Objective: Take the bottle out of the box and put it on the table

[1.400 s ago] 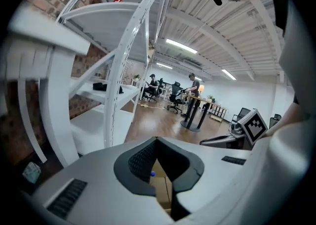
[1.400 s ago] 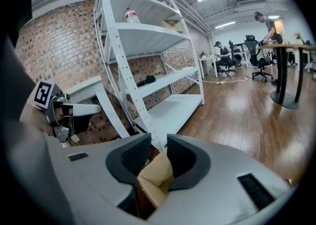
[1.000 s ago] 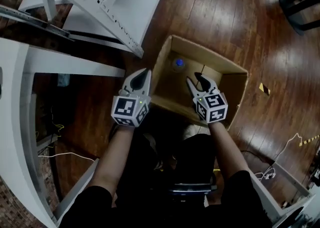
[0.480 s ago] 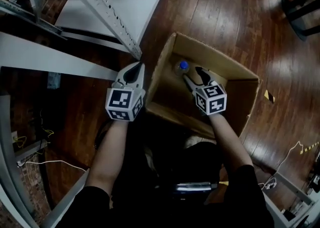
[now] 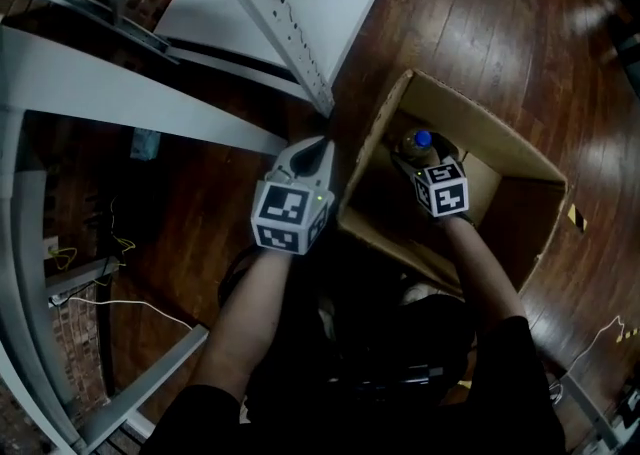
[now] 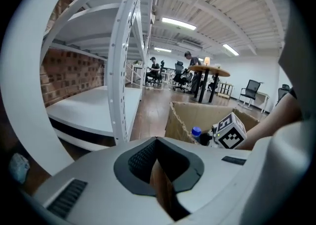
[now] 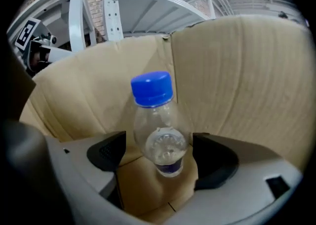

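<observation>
The clear, rounded plastic bottle (image 7: 159, 130) with its blue cap (image 7: 152, 88) is standing upright inside the cardboard box (image 5: 490, 130). The right gripper (image 7: 159, 158) is straddling it; its jaws have just been opening wide and are not yet touching it, likely readying a grasp. The left gripper (image 6: 159, 169) is pinching the box's corrugated rim, seemingly steadying it.

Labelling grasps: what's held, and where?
Left gripper clamps the box's wall edge. Right gripper: jaws have just been opening; the bottle stands between them, ungripped.
</observation>
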